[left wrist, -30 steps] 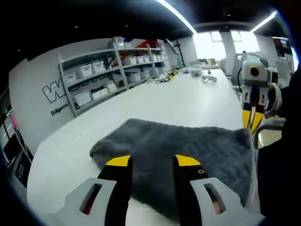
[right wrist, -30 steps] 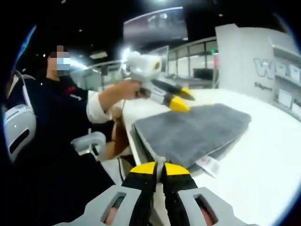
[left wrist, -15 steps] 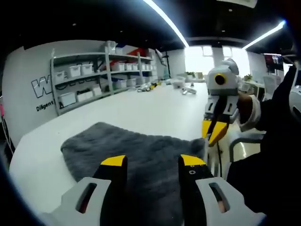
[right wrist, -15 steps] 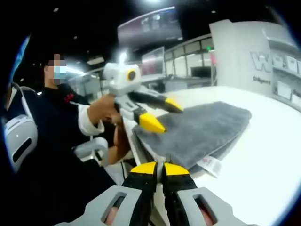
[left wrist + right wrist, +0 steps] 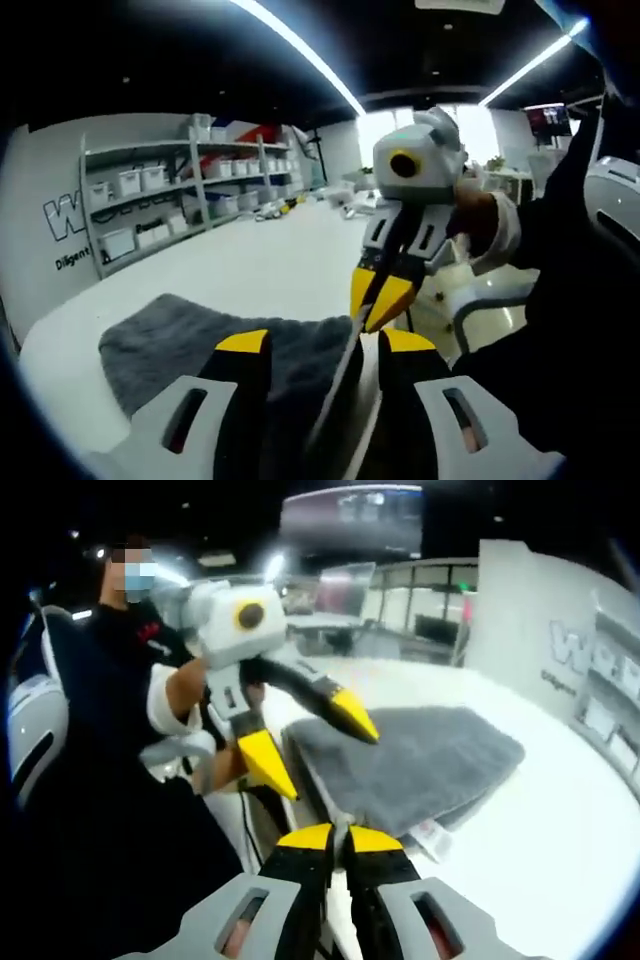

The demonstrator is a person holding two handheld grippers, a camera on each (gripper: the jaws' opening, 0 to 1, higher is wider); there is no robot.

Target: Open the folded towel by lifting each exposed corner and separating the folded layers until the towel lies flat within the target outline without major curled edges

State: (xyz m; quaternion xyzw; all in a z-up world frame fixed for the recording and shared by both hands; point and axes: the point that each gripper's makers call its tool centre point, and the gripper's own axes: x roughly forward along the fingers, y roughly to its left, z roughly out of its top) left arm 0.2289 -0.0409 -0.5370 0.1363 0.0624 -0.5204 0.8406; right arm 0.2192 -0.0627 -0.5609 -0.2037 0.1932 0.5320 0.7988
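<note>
Folded grey terry towel flat on white table. Left gripper jaws wide, straddling towel's near edge. Right gripper jaws closed, empty, just short of towel.

I see a white table under my claws. Behind the table stands a shelf rack with white bins against a wall with dark letters. Small clutter lies at the table's far end.

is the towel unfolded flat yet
No, in the right gripper view the grey towel lies folded on the white table, its stacked layers and white label showing along the near edge.
</note>
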